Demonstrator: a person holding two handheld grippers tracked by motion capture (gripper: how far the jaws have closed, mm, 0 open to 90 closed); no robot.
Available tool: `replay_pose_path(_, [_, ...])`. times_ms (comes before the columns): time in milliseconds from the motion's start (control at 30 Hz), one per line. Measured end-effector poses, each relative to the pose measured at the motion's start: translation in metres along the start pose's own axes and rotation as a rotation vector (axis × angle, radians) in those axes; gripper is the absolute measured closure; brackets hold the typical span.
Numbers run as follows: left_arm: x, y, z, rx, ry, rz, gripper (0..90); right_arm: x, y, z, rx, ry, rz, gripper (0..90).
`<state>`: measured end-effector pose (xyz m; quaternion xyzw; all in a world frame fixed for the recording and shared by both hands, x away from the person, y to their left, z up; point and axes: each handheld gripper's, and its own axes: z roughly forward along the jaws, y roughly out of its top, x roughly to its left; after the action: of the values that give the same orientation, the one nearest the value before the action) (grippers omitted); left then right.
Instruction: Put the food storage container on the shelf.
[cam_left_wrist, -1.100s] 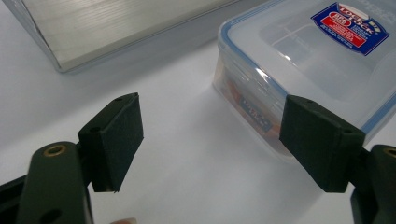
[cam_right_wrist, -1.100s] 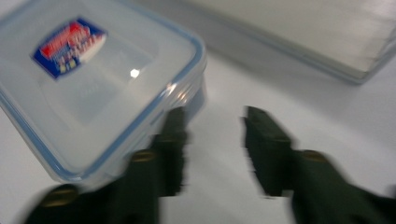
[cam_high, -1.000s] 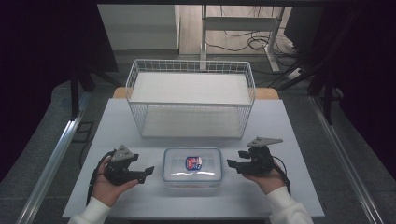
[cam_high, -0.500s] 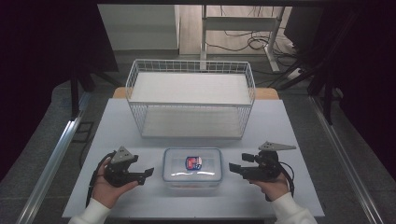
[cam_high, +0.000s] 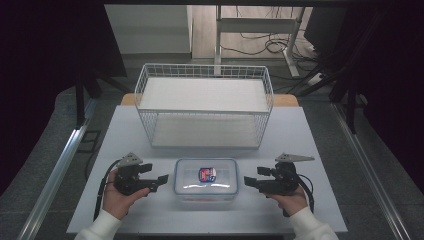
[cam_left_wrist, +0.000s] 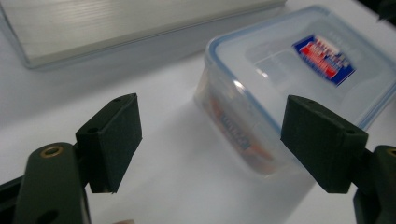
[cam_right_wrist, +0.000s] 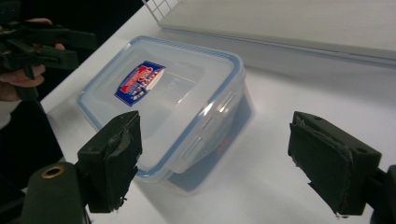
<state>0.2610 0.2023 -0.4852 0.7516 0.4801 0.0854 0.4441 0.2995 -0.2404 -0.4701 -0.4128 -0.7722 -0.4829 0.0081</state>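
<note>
A wire basket (white-floored) stands behind the lidded container.

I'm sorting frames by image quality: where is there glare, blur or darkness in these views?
High view: the surroundings are dark, the white table is bright, and glare streaks the clear container lid. Left gripper view: the container's near wall and label look soft, with highlights on the lid. Right gripper view: the container is fairly sharp; the left edge is in shadow.
</note>
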Motion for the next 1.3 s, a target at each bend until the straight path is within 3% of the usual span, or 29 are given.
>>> replay_pose_path(233, [-0.002, 0.009, 0.018, 0.018, -0.049, -0.037, 21.0, 0.001, -0.001, 0.007, 0.017, 0.017, -0.005, 17.6])
replay_pose_path(333, [-0.001, 0.012, 0.025, 0.035, -0.090, -0.065, 20.3, 0.001, -0.001, 0.009, 0.018, 0.015, -0.001, 17.8])
replay_pose_path(433, [0.000, 0.013, 0.031, 0.050, -0.168, -0.133, 19.5, 0.001, -0.001, 0.010, 0.017, 0.014, -0.002, 18.0])
replay_pose_path(500, [0.000, 0.014, 0.034, 0.064, -0.189, -0.154, 19.2, 0.001, -0.001, 0.010, 0.017, 0.014, -0.002, 18.0])
replay_pose_path(900, [0.003, 0.007, 0.058, 0.154, -0.285, -0.226, 19.1, 0.003, 0.000, 0.016, 0.024, 0.011, -0.002, 18.0])
replay_pose_path(1033, [0.003, 0.003, 0.064, 0.178, -0.340, -0.268, 19.1, 0.003, 0.000, 0.014, 0.020, 0.006, -0.003, 18.0])
replay_pose_path(1300, [0.002, 0.003, 0.060, 0.178, -0.330, -0.270, 23.8, 0.002, -0.001, 0.017, 0.035, 0.000, 0.003, 18.0])
